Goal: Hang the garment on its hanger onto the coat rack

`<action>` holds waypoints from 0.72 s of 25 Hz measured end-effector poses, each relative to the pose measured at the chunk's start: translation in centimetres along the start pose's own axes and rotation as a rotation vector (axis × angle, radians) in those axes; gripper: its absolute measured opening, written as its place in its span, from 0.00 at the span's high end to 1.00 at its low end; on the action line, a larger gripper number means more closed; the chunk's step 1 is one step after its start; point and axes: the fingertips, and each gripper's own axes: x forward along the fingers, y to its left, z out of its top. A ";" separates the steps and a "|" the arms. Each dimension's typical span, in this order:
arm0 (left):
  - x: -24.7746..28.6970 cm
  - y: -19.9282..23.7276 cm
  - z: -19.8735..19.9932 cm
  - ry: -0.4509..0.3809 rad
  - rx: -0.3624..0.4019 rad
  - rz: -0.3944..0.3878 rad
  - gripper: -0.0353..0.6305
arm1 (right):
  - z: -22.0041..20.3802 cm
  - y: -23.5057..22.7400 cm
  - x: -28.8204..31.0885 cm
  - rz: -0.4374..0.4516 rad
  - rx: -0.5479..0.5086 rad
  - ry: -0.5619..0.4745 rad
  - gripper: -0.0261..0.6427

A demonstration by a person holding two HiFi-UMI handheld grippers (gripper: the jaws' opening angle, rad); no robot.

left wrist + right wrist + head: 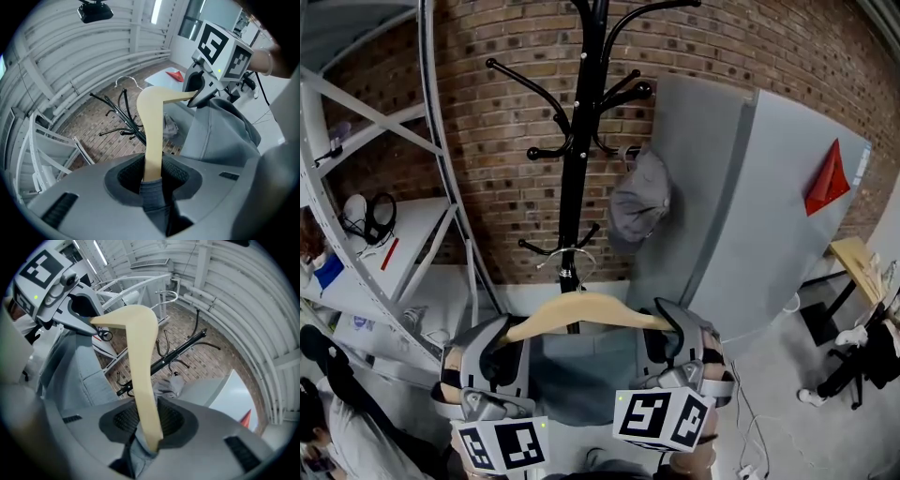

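**A:** Where was the hanger (581,309) at that point?

**B:** Midair, roughly level, in front of the coat rack (581,122) and not on any prong. Its wire hook (567,255) sat right at the pole, near the low prongs. I couldn't tell whether it touched.

**A:** Grip?

**B:** One gripper per end. The left gripper (502,339) was clamped on the left arm tip, the right gripper (670,330) on the right tip. Both gripper views showed wood and grey cloth pinched together between the pads, with no gap.

**A:** Garment (581,375)?

**B:** It was draped over the hanger and hung down between the two grippers.

**A:** How would it handle?

**B:** My judgement is that the wood was stiff and light, so it wouldn't flex under the clamp. The finish looked smooth, so it could slip or pivot in the pads. The cloth was soft and limp, adding little weight, and it would swing.

**A:** Best hold?

**B:** The arm tips, as taken. A wide grip controls tilt and aims the hook, and pinching cloth with wood stops the garment sliding off.

**A:** Risks?

**B:** The hook was thin and may swivel. A grey cap (639,208) already hung on a prong to the right, so that one was taken.
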 end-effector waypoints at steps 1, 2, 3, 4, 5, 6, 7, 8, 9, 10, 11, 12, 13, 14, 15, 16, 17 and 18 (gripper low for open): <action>0.7 0.2 0.0 0.004 -0.002 0.003 0.80 | 0.0 -0.3 0.7 -0.001 -0.001 -0.006 0.81; 1.5 0.4 -0.1 0.008 -0.001 0.006 0.80 | 0.0 -0.5 1.5 -0.002 -0.001 -0.011 0.81; 2.3 0.6 -0.1 0.013 0.004 0.011 0.80 | 0.1 -0.8 2.3 -0.004 0.001 -0.015 0.81; 3.1 0.9 -0.1 0.017 0.009 0.017 0.80 | 0.1 -1.0 3.1 -0.005 0.005 -0.019 0.81; 3.8 1.1 -0.1 0.019 0.012 0.024 0.80 | 0.2 -1.3 3.9 -0.005 0.011 -0.024 0.81; 4.5 1.4 -0.1 0.018 0.012 0.031 0.80 | 0.3 -1.5 4.6 -0.003 0.015 -0.028 0.81; 5.1 1.7 -0.1 0.017 0.011 0.037 0.80 | 0.4 -1.8 5.3 -0.002 0.019 -0.033 0.81; 5.7 2.0 -0.2 0.017 0.011 0.043 0.80 | 0.6 -2.0 6.0 -0.001 0.021 -0.037 0.81; 6.2 2.3 -0.2 0.017 0.011 0.048 0.80 | 0.7 -2.1 6.6 -0.002 0.023 -0.040 0.81; 6.8 2.6 -0.3 0.016 0.013 0.054 0.80 | 0.9 -2.3 7.2 -0.004 0.024 -0.042 0.80; 7.4 3.0 -0.4 0.012 0.015 0.063 0.80 | 1.2 -2.5 7.9 -0.008 0.026 -0.045 0.80; 8.0 3.5 -0.5 0.006 0.017 0.071 0.80 | 1.4 -2.7 8.6 -0.012 0.026 -0.047 0.81; 8.7 3.8 -0.7 0.000 0.018 0.077 0.80 | 1.7 -2.9 9.3 -0.016 0.026 -0.048 0.80; 9.3 4.1 -0.9 -0.003 0.017 0.080 0.80 | 1.9 -3.0 9.9 -0.018 0.025 -0.048 0.81; 9.9 4.4 -1.2 -0.005 0.016 0.081 0.80 | 2.1 -3.0 10.6 -0.019 0.026 -0.046 0.81; 10.5 4.7 -1.4 -0.007 0.016 0.080 0.80 | 2.2 -3.0 11.3 -0.020 0.028 -0.043 0.81; 11.2 4.9 -1.7 -0.009 0.016 0.079 0.80 | 2.4 -3.0 11.9 -0.021 0.029 -0.039 0.81; 11.9 5.2 -2.0 -0.013 0.015 0.078 0.80 | 2.5 -3.1 12.6 -0.024 0.029 -0.035 0.81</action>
